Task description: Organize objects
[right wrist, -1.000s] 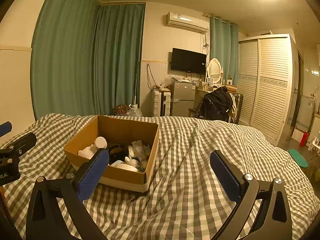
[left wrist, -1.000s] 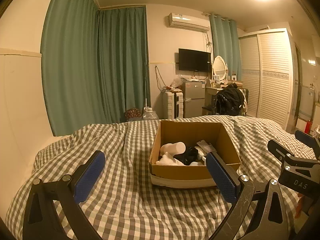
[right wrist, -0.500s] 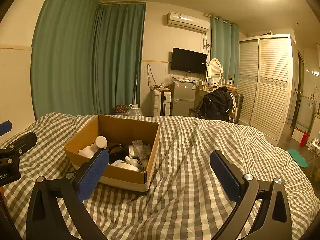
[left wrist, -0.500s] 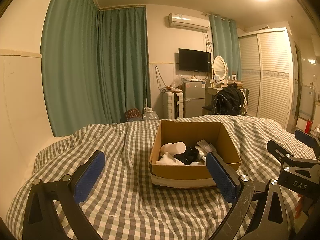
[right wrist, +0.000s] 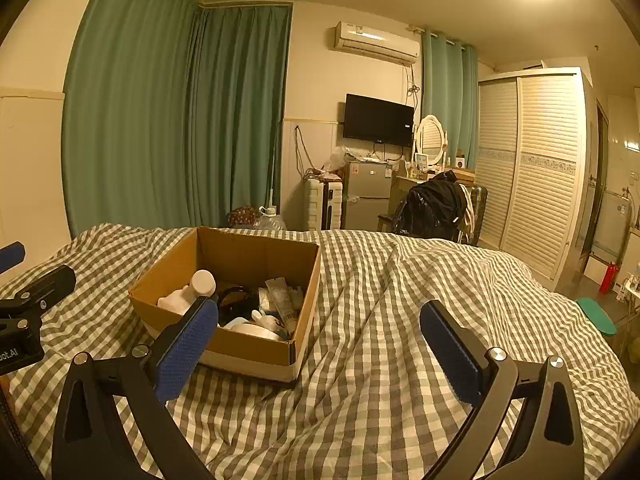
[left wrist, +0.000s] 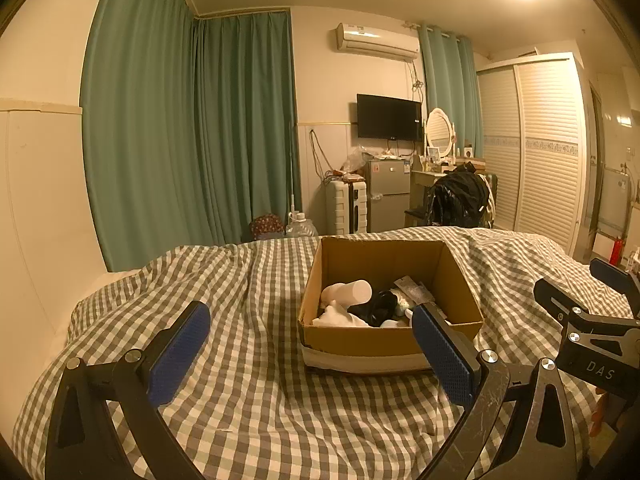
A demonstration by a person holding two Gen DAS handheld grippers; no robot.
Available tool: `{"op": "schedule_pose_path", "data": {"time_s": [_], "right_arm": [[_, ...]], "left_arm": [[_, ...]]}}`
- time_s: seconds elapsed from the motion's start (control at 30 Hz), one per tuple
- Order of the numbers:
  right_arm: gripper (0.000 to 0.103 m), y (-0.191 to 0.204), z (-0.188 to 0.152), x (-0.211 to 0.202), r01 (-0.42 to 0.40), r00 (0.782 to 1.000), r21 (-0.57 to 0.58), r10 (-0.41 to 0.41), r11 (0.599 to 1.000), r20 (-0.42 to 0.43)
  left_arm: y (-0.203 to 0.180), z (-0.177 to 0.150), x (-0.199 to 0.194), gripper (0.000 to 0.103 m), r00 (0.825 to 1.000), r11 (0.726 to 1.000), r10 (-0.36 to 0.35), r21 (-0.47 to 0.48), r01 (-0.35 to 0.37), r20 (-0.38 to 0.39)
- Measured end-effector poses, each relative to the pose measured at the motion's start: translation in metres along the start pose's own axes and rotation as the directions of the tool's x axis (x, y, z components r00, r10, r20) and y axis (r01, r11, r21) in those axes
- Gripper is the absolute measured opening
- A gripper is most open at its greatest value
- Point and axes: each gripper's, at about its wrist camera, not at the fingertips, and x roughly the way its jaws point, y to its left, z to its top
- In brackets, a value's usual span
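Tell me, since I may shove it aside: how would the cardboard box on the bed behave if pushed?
The cardboard box sits on soft, wrinkled checked bedding, so it would probably drag and bunch the fabric rather than slide. Its open walls look thin and may flex. The loose items inside, like the white bottle, would likely shift.

- One cardboard box (left wrist: 390, 338) at frame centre, on one checked bedspread (left wrist: 248, 392).
- One white bottle (left wrist: 347, 292) inside; remaining contents jumbled, count not determinable.
- Two grippers: left gripper (left wrist: 310, 350), right gripper (right wrist: 320, 344), both with jaws spread.
- One television (left wrist: 389, 117), upper centre.
- One air conditioner (left wrist: 378, 42).
- One oval mirror (left wrist: 439, 130).
- One small fridge (left wrist: 388, 194).
- One fire extinguisher (right wrist: 607, 278), right edge.
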Motion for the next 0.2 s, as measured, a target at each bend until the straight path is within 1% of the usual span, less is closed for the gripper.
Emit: {"op": "schedule_pose_path", "data": {"time_s": [0.2], "right_arm": [[0.102,0.0,-0.0023,0.0005,0.0,1.0,-0.001,0.0,1.0,-0.004]], "left_arm": [[-0.0013,-0.0017,-0.0007,0.103,1.0,1.0,0.002,0.008,-0.002,0.006]]}}
